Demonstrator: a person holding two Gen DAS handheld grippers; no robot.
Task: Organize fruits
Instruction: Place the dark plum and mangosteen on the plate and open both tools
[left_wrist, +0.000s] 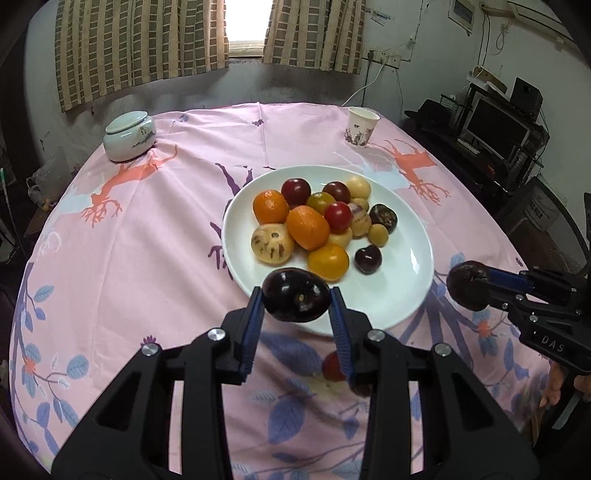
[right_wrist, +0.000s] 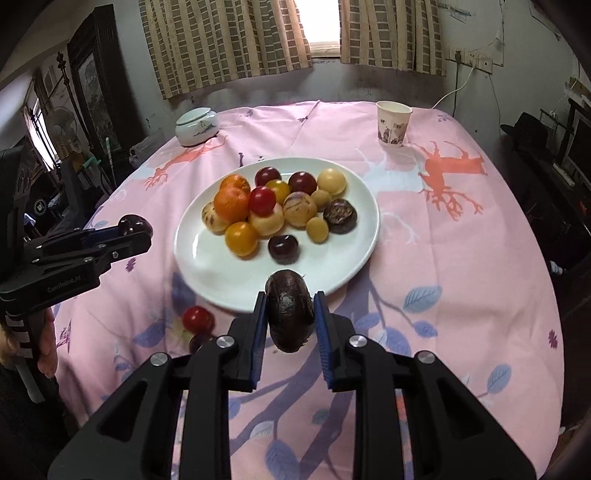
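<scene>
Left gripper (left_wrist: 297, 301) is clamped on a glossy dark plum (left_wrist: 296, 295), blue pads pressing both its sides. It hangs above the near rim of the white plate (left_wrist: 402, 291); I can't tell how high.

Right gripper (right_wrist: 289, 314) is clamped on a dull brown passion fruit (right_wrist: 290, 310), held just over the plate's near edge. In the left wrist view that fruit sits to the right of the plate, above the cloth rather than the plate.

Plate sits mid-table on the pink patterned tablecloth (left_wrist: 147, 229). The pile on it:
- two oranges (left_wrist: 307, 227), touching each other
- striped pepino melon (left_wrist: 272, 243) at the front left of the pile, a second one (right_wrist: 300, 208) towards the right
- red cherry tomato (left_wrist: 338, 216) on top, middle
- yellow tomato (left_wrist: 328, 261) at the near edge of the pile
- small dark plum (left_wrist: 368, 259), apart from the pile on the near side, slightly blurred
- wrinkled passion fruit (right_wrist: 340, 216) on the right side
- pale round fruits and darker red ones at the back

Off the plate: a red tomato (right_wrist: 198, 319) lies on the cloth just outside the near left rim, with a dark fruit (right_wrist: 199, 341) beside it, partly hidden behind the right gripper's body.

Far left of the table: white lidded jar (left_wrist: 128, 136). Far right: paper cup (left_wrist: 362, 126), upright. Curtained window (left_wrist: 246, 22) beyond.
</scene>
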